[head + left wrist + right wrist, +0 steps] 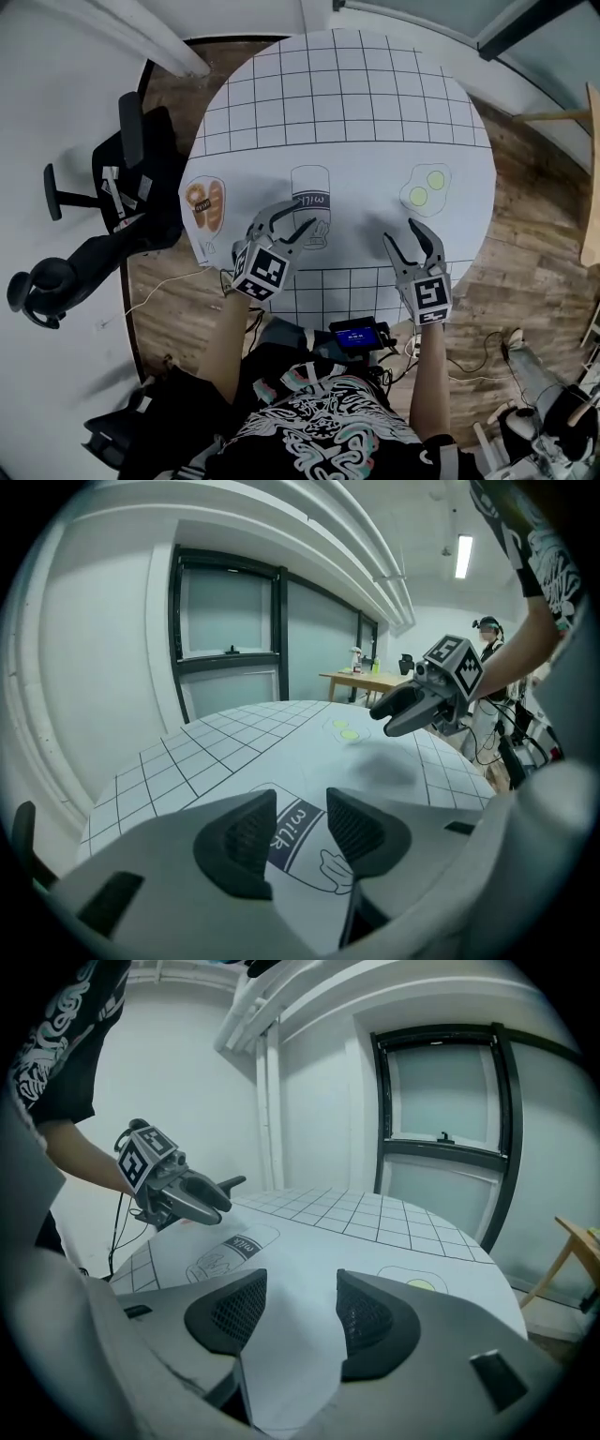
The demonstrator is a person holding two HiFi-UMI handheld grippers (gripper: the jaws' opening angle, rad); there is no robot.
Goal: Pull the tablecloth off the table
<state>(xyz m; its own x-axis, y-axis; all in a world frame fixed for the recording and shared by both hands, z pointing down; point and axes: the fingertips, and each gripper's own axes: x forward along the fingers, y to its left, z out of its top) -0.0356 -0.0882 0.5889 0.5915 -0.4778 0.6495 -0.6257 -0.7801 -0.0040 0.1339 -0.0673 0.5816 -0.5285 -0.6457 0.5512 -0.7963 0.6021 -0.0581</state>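
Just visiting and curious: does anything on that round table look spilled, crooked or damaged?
Nothing stands out. The tablecloth lies flat and smooth; the bread, milk and eggs are only prints on it. The left gripper and right gripper are over its near part, jaws apart, gripping nothing.

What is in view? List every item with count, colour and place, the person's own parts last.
tablecloth: one, white with black grid, spread flat in the centre
bread print: one, brown, at the cloth's left edge
milk print: one, black outline, cloth's near middle
egg print: one, yellow-green, cloth's right side
office chair: one, black, left of the cloth
floor: brown wood, around the cloth
screen device: one, black with blue display, at the person's waist
left gripper: one, grey, jaws open and empty, over the milk print
right gripper: one, grey, jaws open and empty, over the cloth's near right
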